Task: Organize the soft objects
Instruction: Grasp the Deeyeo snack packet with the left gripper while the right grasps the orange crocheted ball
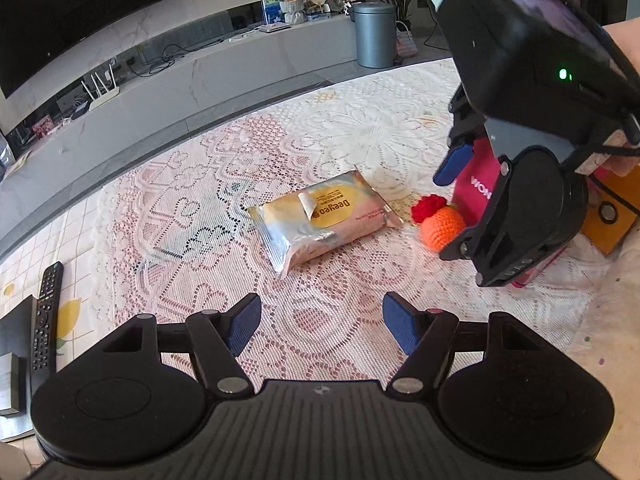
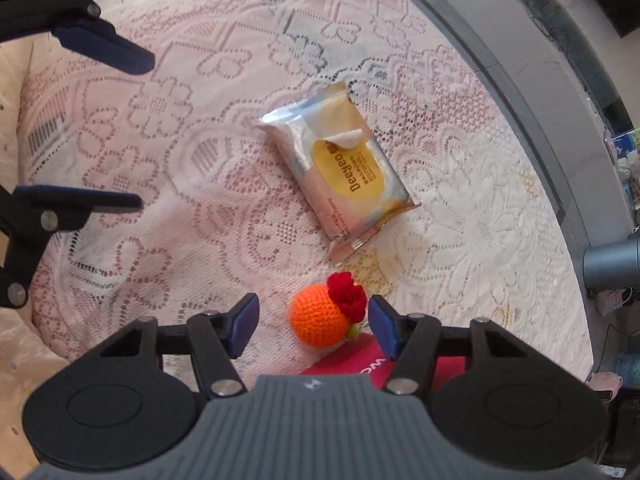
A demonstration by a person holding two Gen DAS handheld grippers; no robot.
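A soft pack of wet wipes (image 1: 324,220) with a yellow label lies flat on the lace tablecloth (image 1: 200,216); it also shows in the right wrist view (image 2: 344,176). An orange crocheted ball with a red flower (image 1: 440,224) sits to its right, next to a pink box (image 1: 480,188). My left gripper (image 1: 322,326) is open and empty, short of the wipes. My right gripper (image 2: 312,320) is open above the table, its blue fingers either side of the orange ball (image 2: 320,316), not touching it. The left gripper (image 2: 140,132) shows open at the left of the right wrist view.
The pink box (image 2: 360,360) lies under my right gripper. An orange box (image 1: 612,212) stands at far right. A TV remote (image 1: 46,320) and black boxes lie at the left edge. Beyond the table are a TV console (image 1: 200,80) and a grey bin (image 1: 374,34).
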